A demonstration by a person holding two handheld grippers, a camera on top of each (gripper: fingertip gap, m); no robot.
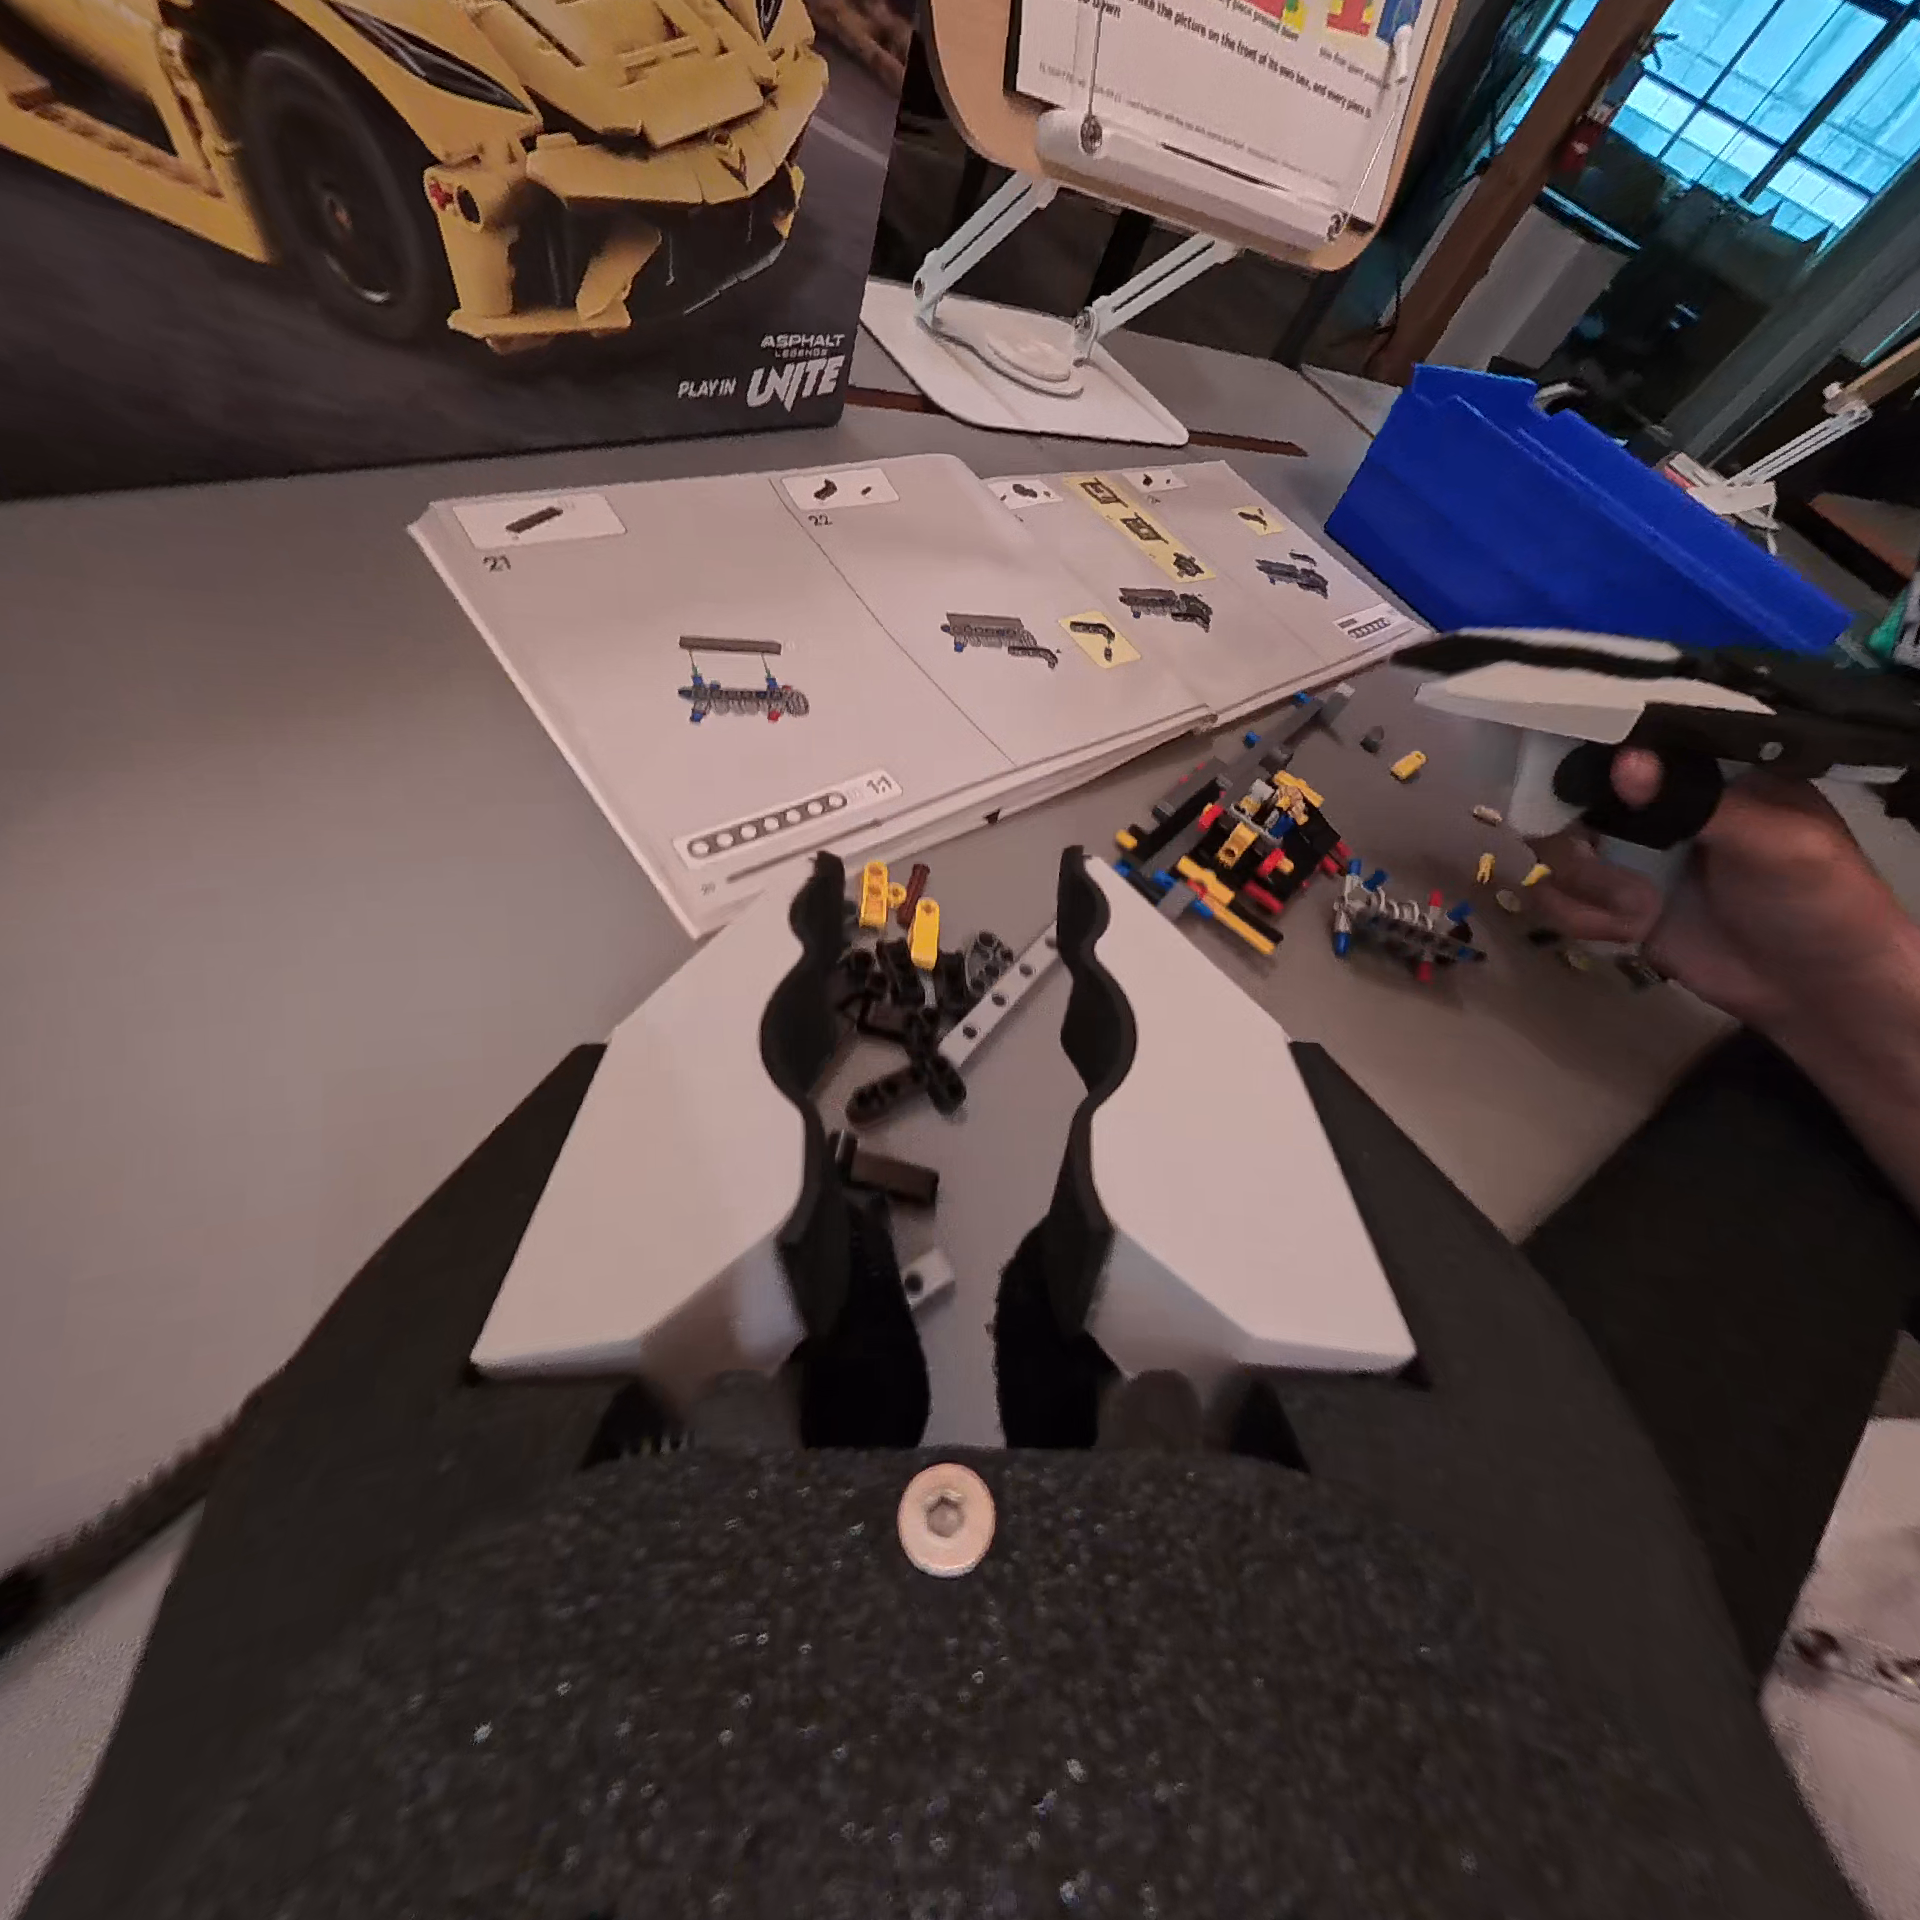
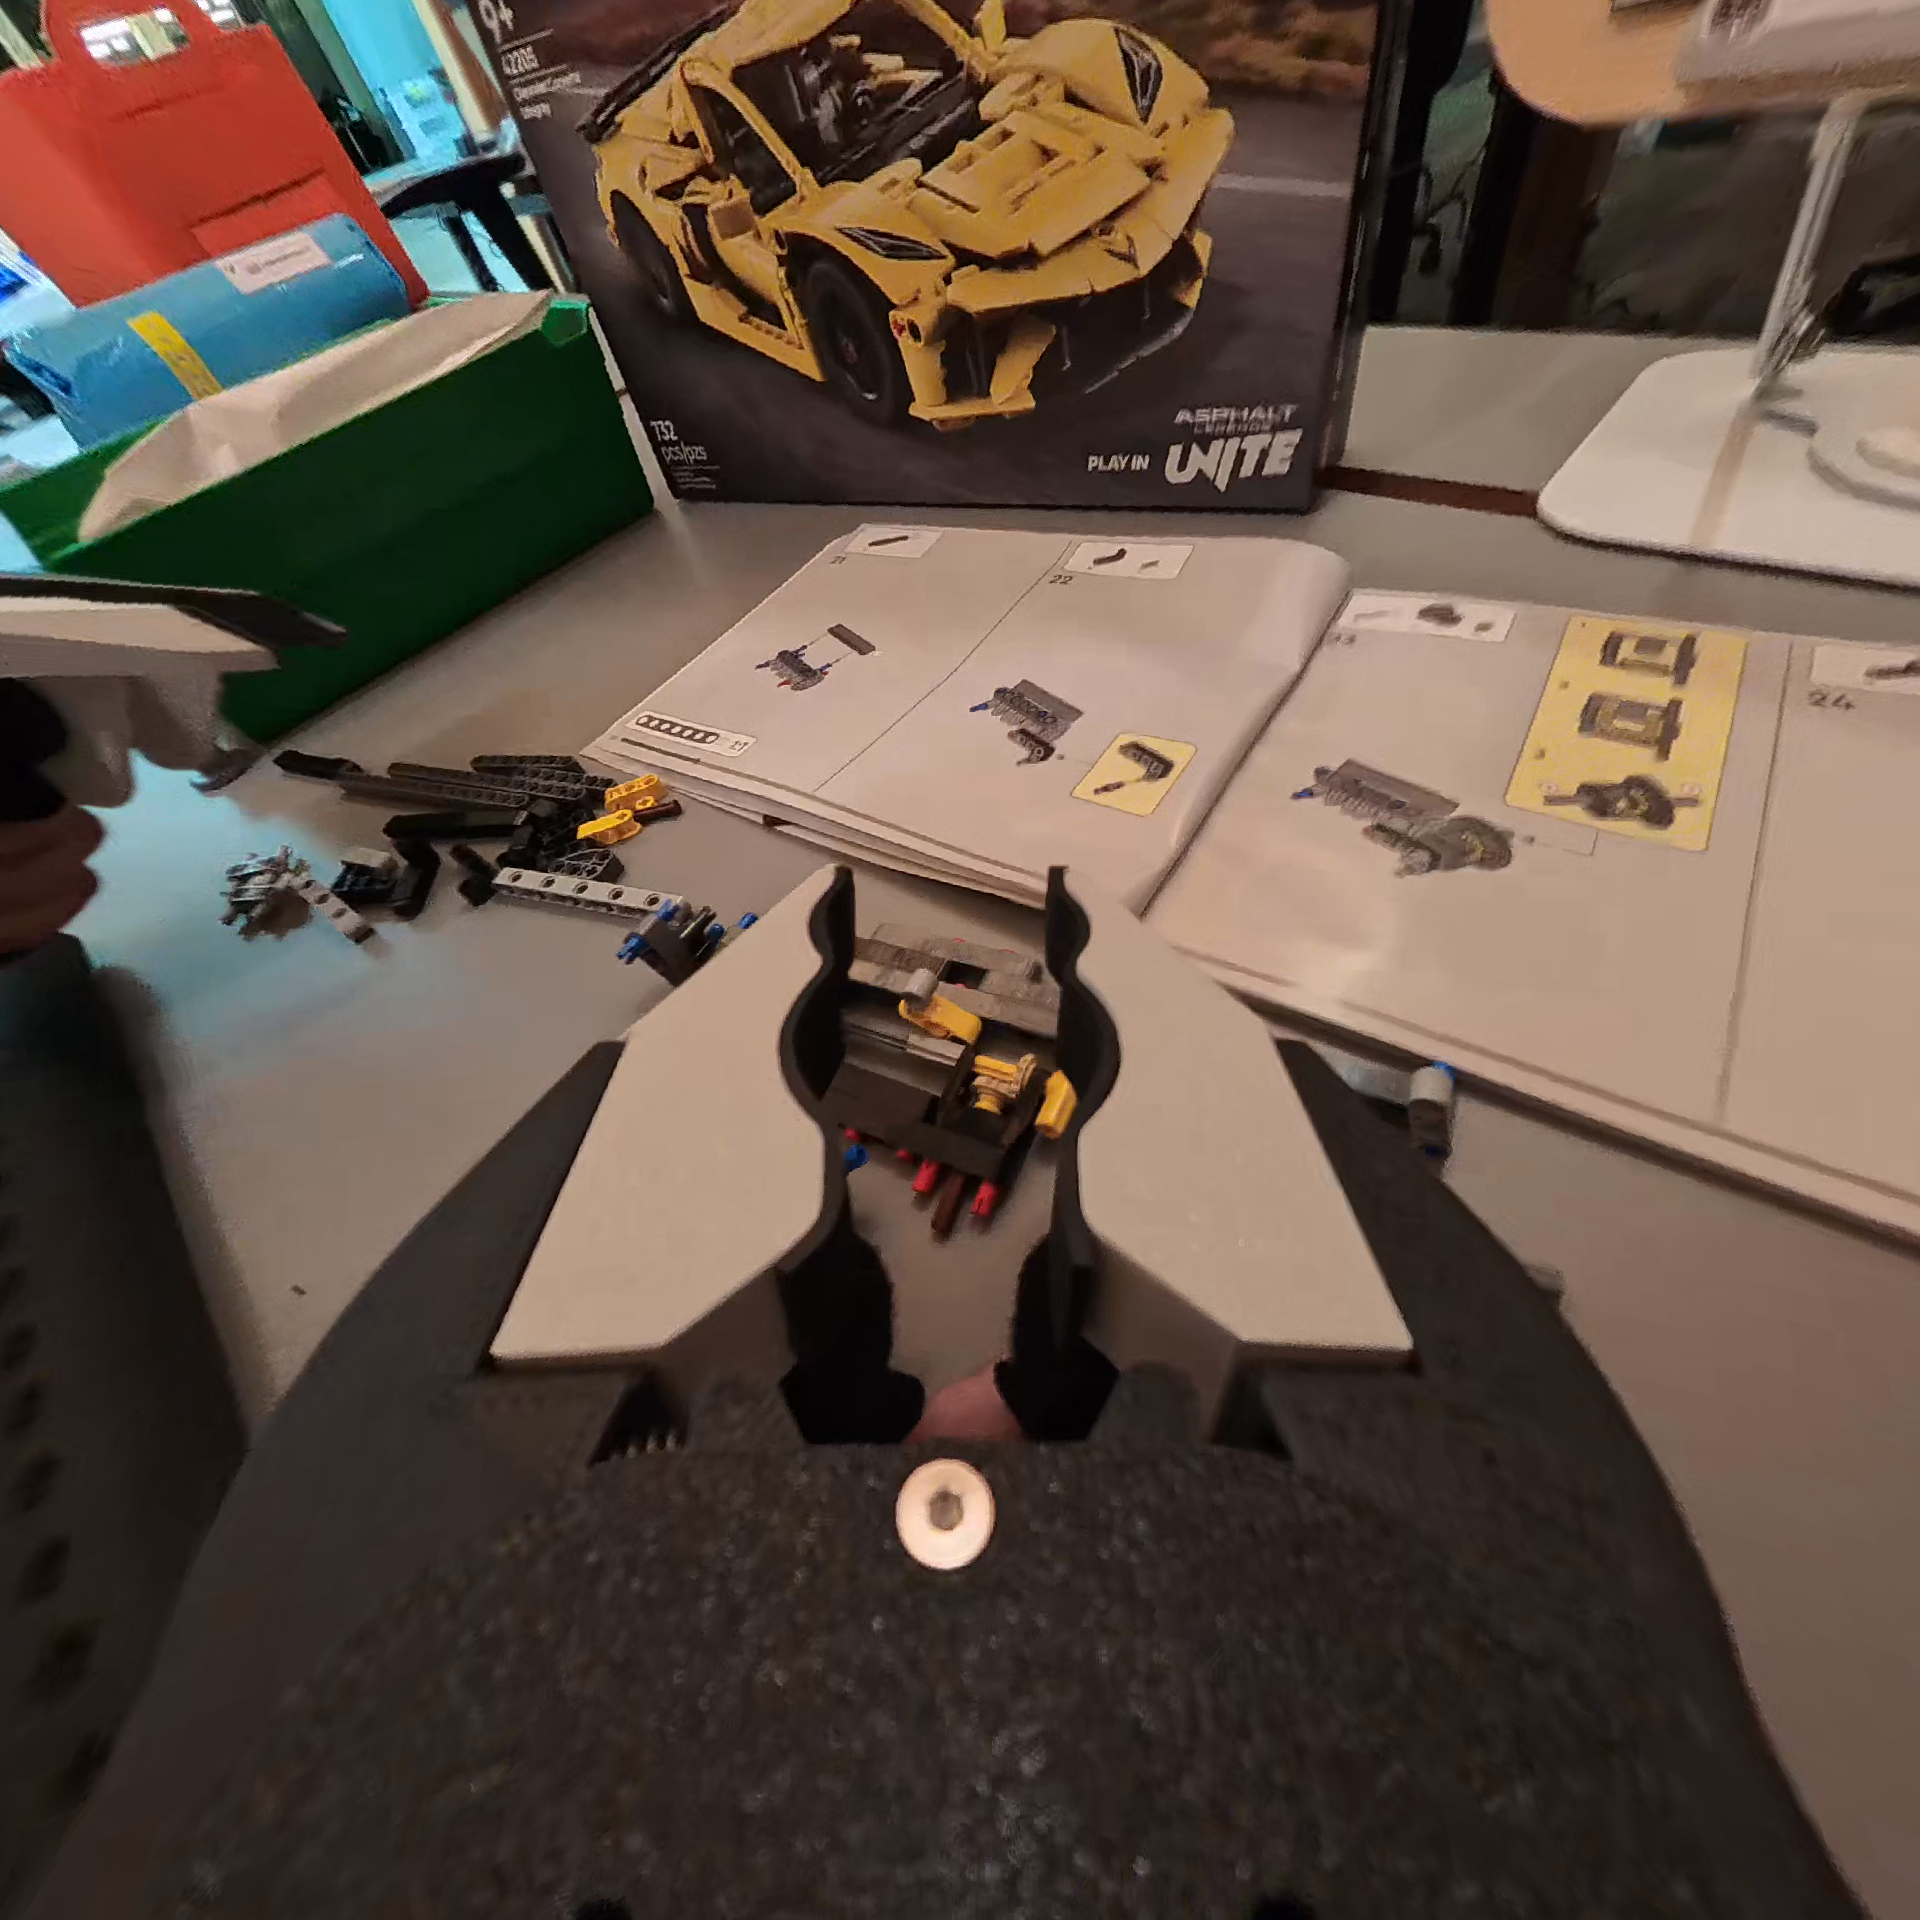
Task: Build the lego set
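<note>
My left gripper (image 1: 951, 873) is open and empty, hovering over a pile of loose black, yellow and grey pieces (image 1: 914, 987) on the grey table. My right gripper (image 2: 945, 883) is open and empty above the partly built black, yellow and grey assembly (image 2: 956, 1070), which lies on the table and shows between its fingers. That assembly also shows in the left wrist view (image 1: 1236, 842), with a small grey sub-assembly with blue and red pins (image 1: 1403, 925) beside it. The open instruction booklet (image 2: 1039, 707) lies behind the pieces.
The set's box (image 2: 966, 239) stands at the back. A green bin (image 2: 343, 499) is at the far left, a blue bin (image 1: 1538, 520) at the far right. A white stand (image 1: 1039, 353) holds a board behind the booklet. Small pieces (image 1: 1486, 862) lie scattered. Left tips to right tips: about 25 cm.
</note>
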